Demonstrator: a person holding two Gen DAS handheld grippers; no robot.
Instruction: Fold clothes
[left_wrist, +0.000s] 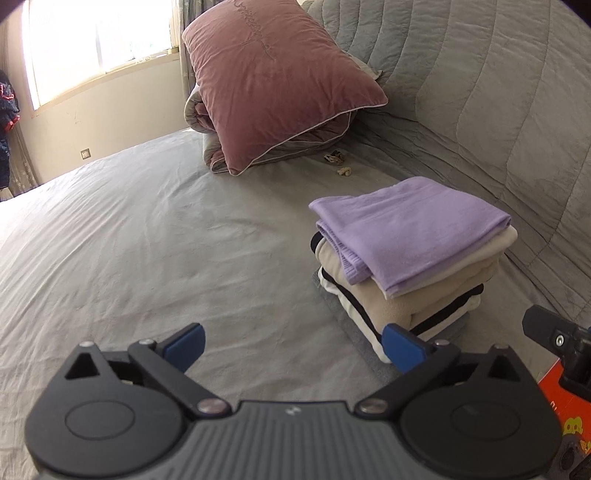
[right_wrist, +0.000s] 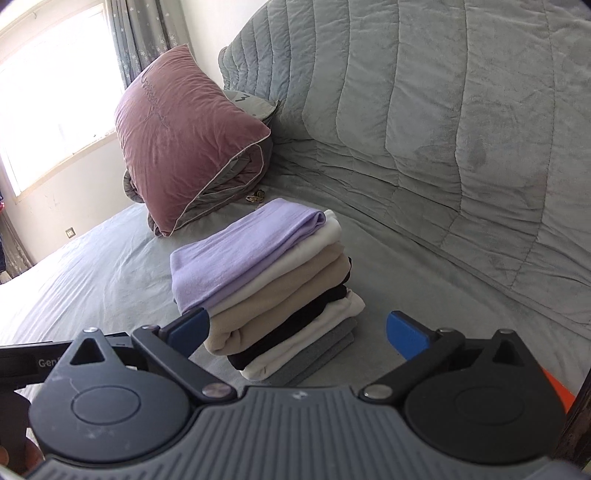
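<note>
Left wrist view: left tool (left_wrist: 293, 345) released, grasping nothing, low centre over bed (left_wrist: 147, 236); folded clothes stack (left_wrist: 410, 258) right of centre. Right wrist view: right tool (right_wrist: 297, 332) released too, stack (right_wrist: 266, 284) at centre, lavender piece (right_wrist: 247, 243) on top, mauve pillow (right_wrist: 184, 136) upper left.

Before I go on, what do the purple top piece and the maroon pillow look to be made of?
Purple top piece: looks like a thin, matte cotton-type knit, with a ribbed hem edge visible from the left wrist. Maroon pillow: likely velvet, given its soft sheen that shifts across creases, with pale piping along the seam.
</note>
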